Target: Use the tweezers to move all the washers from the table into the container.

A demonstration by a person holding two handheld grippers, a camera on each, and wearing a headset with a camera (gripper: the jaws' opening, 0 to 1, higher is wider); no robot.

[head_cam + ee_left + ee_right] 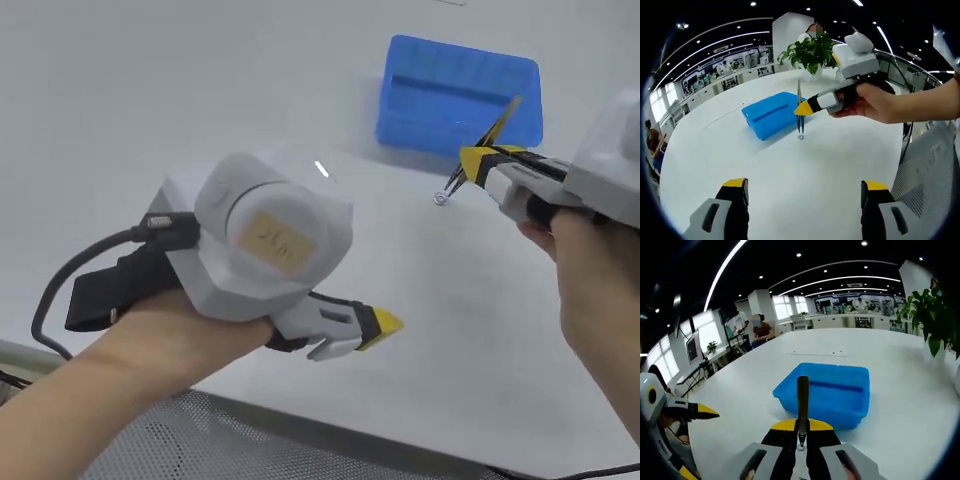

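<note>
My right gripper (484, 160) is shut on a pair of tweezers (468, 170), whose handle end sticks up toward the blue container (460, 95). The tweezers' tips point down at a small metal washer (440, 198) on or just above the white table, in front of the container. I cannot tell whether the washer is lifted. In the left gripper view the washer (800, 136) sits at the tips of the tweezers (799, 112), beside the blue container (769, 116). My left gripper (360, 336) hovers open and empty over the near table. Its jaws stand wide apart in its own view (804, 185).
The white table (200, 110) stretches wide around the container. Its near edge meets a grey mesh surface (200, 440). A black cable (70, 280) trails from the left gripper. A potted plant (810, 52) stands beyond the container, and people sit at far desks.
</note>
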